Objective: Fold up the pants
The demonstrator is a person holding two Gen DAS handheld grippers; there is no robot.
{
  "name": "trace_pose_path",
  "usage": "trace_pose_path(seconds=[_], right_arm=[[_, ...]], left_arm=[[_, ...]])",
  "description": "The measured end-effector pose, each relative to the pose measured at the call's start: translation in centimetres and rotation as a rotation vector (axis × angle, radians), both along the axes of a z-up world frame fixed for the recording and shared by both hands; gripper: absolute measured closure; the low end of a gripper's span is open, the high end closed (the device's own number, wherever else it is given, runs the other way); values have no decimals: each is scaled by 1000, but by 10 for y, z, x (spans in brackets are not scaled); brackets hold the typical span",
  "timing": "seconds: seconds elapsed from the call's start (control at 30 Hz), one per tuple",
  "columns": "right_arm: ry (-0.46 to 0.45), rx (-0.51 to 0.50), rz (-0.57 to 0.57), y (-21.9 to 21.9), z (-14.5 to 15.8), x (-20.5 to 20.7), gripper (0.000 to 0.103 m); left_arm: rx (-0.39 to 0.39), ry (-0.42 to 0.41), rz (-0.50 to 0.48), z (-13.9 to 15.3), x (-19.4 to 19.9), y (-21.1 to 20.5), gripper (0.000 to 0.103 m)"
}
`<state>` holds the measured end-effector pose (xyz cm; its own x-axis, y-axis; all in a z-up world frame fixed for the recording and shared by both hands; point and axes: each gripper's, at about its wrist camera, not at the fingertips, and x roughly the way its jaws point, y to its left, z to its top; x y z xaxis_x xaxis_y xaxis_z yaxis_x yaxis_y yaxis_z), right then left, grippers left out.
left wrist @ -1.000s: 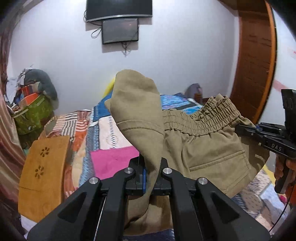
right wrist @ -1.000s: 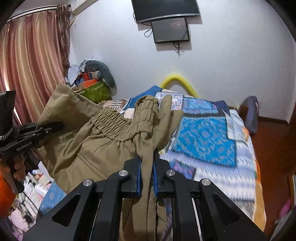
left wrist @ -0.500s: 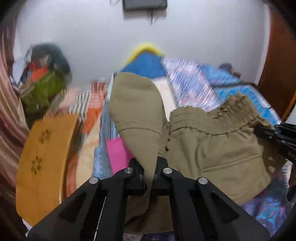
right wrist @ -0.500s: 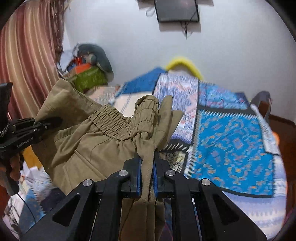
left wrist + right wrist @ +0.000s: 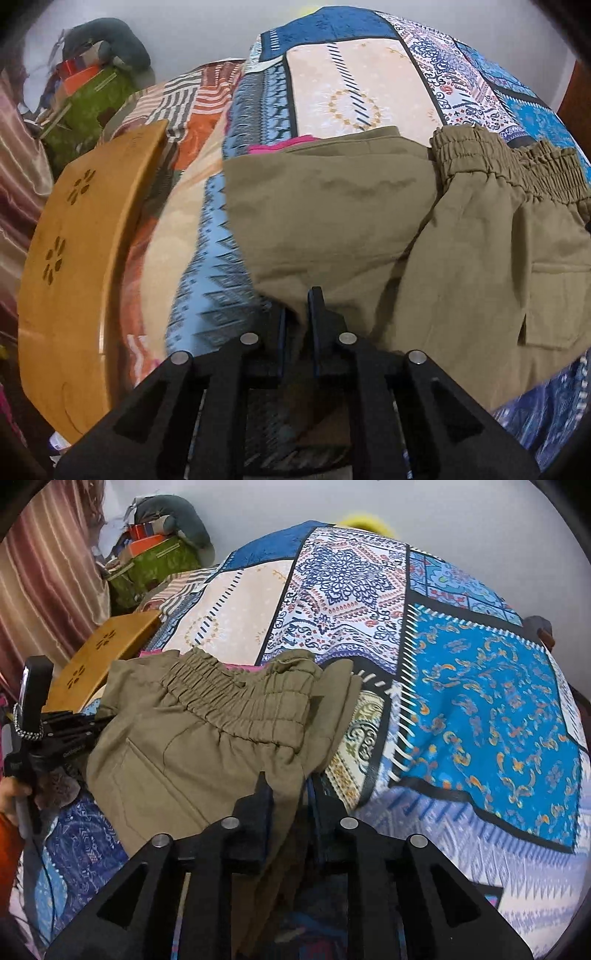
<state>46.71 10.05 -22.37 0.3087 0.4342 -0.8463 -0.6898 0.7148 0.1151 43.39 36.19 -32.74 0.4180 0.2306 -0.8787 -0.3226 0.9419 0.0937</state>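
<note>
The khaki pants (image 5: pixel 369 229) lie spread on the patchwork bed quilt (image 5: pixel 351 92), elastic waistband at the far right. My left gripper (image 5: pixel 297 306) stands over the near left edge of the cloth. Its jaws are opening, with a fold of khaki loose between them. In the right wrist view the pants (image 5: pixel 207 746) lie at the left, waistband towards the middle of the bed. My right gripper (image 5: pixel 288 786) is at the right-hand corner of the cloth. Its jaws are opening too, and fabric hangs between them against the left finger. The left gripper (image 5: pixel 55 723) shows at the pants' far left side.
A curved wooden board (image 5: pixel 74 258) runs along the bed's left side. Behind it, by the wall, bags and boxes are piled (image 5: pixel 92 92). A striped curtain (image 5: pixel 44 572) hangs at the left. A hand (image 5: pixel 11 794) holds the left tool. The quilt (image 5: pixel 480 686) stretches to the right.
Both grippers have come down and tilted towards the bed. The pants, held up in the air before, now lie on the quilt. Both pairs of jaws have parted around the cloth.
</note>
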Motion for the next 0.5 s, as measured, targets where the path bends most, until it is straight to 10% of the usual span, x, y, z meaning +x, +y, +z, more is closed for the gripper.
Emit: trace_pose_path(seconds=[0.23, 0.5], right_arm=[[-31, -23, -39, -23, 24, -15, 68], [-135, 76, -41, -63, 105, -67, 68]], left_arm=[[29, 17, 33, 27, -35, 4, 89], [68, -208, -50, 145, -106, -56, 89]])
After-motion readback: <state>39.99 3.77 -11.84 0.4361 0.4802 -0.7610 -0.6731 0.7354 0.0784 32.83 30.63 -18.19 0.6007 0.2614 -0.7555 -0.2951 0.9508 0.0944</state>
